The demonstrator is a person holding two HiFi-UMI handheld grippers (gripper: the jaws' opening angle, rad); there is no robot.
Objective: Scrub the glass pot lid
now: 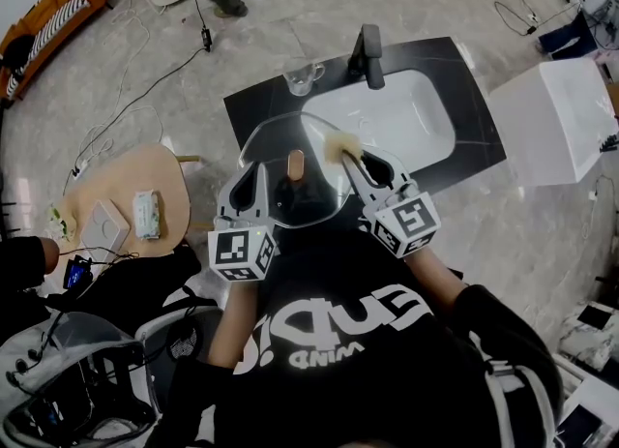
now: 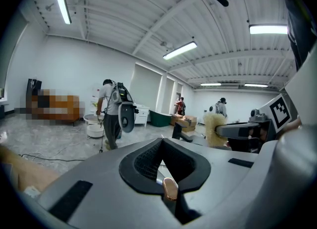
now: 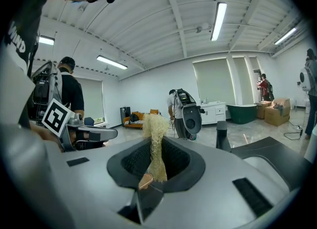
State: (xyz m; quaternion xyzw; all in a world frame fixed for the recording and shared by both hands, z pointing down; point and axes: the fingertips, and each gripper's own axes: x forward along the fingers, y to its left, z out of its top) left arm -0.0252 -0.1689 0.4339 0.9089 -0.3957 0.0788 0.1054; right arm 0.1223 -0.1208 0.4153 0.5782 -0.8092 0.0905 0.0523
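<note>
Head view shows the glass pot lid (image 1: 311, 196) held up flat before the person's chest, at the near edge of the black surface (image 1: 259, 107), its wooden knob (image 1: 296, 164) facing up. The left gripper (image 1: 254, 171) has its fingers (image 2: 143, 162) closed tight on the lid's near rim. The right gripper (image 1: 354, 159) has its fingers (image 3: 131, 161) pinched on a pale fibrous scrubber (image 1: 341, 146) (loofah-like), which rests on the lid's far right edge. Beyond lie a white sink (image 1: 437, 98), a dark faucet (image 1: 369, 54) and a glass cup (image 1: 304, 76).
</note>
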